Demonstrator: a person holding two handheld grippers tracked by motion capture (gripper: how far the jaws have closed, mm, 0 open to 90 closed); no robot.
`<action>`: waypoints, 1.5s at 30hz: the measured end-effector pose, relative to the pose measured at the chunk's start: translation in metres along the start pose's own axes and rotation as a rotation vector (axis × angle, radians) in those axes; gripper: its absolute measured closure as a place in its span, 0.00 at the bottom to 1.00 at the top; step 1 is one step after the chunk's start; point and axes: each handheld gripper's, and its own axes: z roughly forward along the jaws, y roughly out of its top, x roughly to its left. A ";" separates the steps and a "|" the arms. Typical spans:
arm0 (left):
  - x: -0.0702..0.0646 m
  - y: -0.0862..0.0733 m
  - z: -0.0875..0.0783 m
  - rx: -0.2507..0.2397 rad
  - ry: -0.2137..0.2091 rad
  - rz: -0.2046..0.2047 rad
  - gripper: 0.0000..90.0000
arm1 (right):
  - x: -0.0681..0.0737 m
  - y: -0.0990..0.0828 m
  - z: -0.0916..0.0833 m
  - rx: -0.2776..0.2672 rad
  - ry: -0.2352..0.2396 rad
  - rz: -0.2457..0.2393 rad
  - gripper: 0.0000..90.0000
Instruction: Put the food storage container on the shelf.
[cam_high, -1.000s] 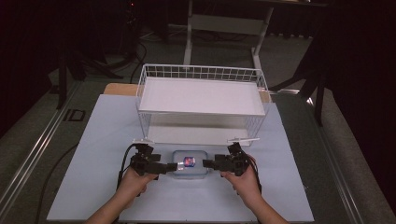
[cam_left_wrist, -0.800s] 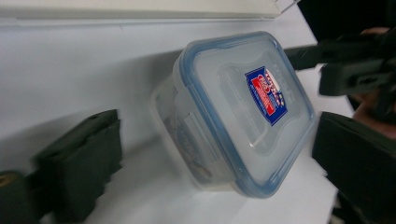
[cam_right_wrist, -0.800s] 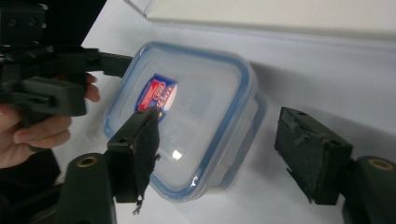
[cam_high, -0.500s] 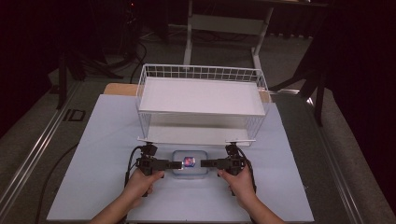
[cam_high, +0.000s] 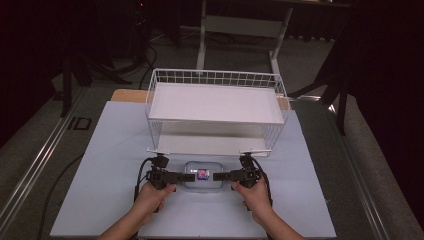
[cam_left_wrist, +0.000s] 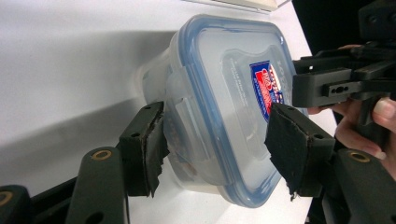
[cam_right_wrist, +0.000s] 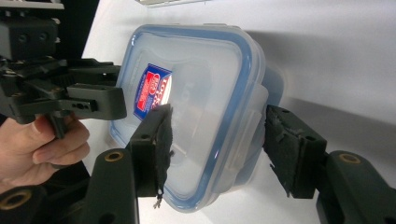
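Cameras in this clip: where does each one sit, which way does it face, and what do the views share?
High view: above the person's side, looking forward and down at the table and wire basket; both forearms show.
Left gripper view: on the left tongs, looking along the jaws at the lidded box; the other hand shows.
Right gripper view: on the right tongs, facing the opposite way.
Shared: the box with its red-and-blue label.

Clear plastic food container (cam_high: 203, 176) with a blue-rimmed snap lid (cam_left_wrist: 233, 88), lid closed. Red-and-blue label (cam_right_wrist: 152, 89) on the lid top. Rounded-rectangle shape, sitting flat and upright on the white table surface, at the near middle, just in front of the wire basket's open side.
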 end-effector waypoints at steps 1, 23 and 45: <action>-0.001 0.000 0.000 -0.002 0.006 0.002 0.45 | 0.001 0.000 0.000 0.001 -0.003 -0.002 0.48; -0.026 -0.001 -0.009 -0.069 0.088 0.073 0.52 | 0.018 -0.009 -0.011 -0.109 -0.062 -0.127 0.50; -0.027 0.058 0.005 -0.206 0.091 0.172 0.52 | 0.004 0.038 -0.027 -0.292 -0.061 -0.122 0.50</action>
